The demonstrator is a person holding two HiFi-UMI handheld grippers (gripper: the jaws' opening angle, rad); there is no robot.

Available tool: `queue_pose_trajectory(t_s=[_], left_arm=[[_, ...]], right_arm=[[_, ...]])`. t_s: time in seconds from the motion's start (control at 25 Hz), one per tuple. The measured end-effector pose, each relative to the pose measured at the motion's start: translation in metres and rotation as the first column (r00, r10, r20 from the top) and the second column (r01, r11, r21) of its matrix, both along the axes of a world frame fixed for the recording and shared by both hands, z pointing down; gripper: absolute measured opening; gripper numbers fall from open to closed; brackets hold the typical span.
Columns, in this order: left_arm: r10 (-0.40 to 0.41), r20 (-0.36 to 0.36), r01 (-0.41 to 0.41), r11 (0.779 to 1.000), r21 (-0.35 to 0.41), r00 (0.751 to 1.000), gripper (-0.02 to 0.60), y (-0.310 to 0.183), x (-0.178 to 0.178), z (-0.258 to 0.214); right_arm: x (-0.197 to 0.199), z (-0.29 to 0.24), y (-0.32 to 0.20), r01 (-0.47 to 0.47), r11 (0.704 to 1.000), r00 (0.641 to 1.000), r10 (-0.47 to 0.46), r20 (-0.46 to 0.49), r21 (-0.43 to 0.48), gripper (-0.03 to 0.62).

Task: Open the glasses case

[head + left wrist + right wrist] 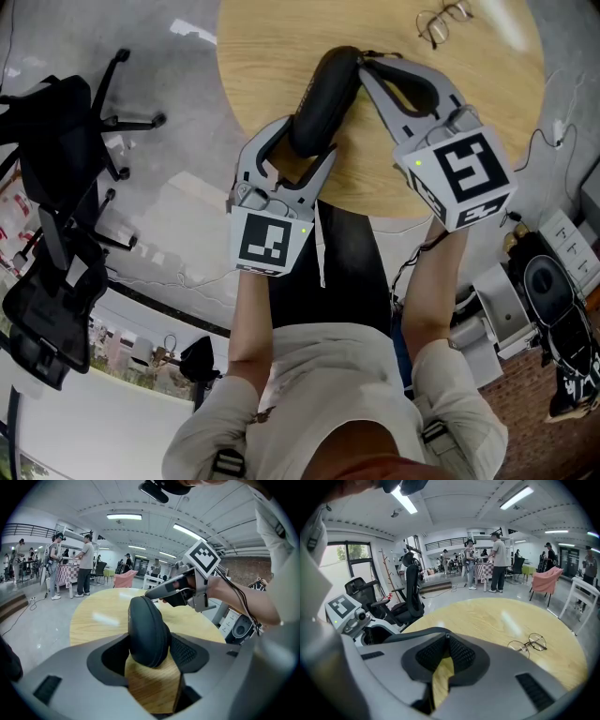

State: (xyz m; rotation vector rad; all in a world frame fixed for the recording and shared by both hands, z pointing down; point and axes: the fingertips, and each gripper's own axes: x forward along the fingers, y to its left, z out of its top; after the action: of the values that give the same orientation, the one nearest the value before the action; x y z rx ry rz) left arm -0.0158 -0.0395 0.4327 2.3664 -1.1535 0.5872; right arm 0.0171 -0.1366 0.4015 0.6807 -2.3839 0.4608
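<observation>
A black zip-up glasses case [323, 98] lies lengthwise on the round wooden table [478, 103]. My left gripper [305, 141] is shut on its near end, and in the left gripper view the case [147, 630] sits pinched between the wide-set pads. My right gripper [364, 64] meets the case's far end from the right. In the right gripper view its jaws [446, 637] are nearly closed, with a small metal zipper pull pinched at their tips. The right gripper's tips [157, 594] also show in the left gripper view, just above the case's far end.
Round wire-framed glasses [442, 21] lie unfolded at the table's far right, also seen as glasses [528, 644] in the right gripper view. Black office chairs [56, 159] stand to the left, and equipment boxes [548, 291] to the right of the person. People stand far behind.
</observation>
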Motion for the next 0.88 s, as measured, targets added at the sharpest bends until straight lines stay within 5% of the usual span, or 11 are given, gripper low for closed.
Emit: queue_pose_trajectory(t_s=[0.56,0.88], left_arm=[[0.002,-0.020,-0.002,1.000,-0.025,1.000,0.287,0.010,0.002,0.004],[-0.004,-0.030,0.003,1.000,-0.028,1.000,0.295,0.011,0.002,0.004]], right_arm=[[0.008,0.018,-0.014,-0.053,0.998,0.998,0.052,-0.026,-0.030,0.020],[0.006,0.016,-0.013,-0.059,0.996,0.996,0.063,-0.067,0.060,0.028]])
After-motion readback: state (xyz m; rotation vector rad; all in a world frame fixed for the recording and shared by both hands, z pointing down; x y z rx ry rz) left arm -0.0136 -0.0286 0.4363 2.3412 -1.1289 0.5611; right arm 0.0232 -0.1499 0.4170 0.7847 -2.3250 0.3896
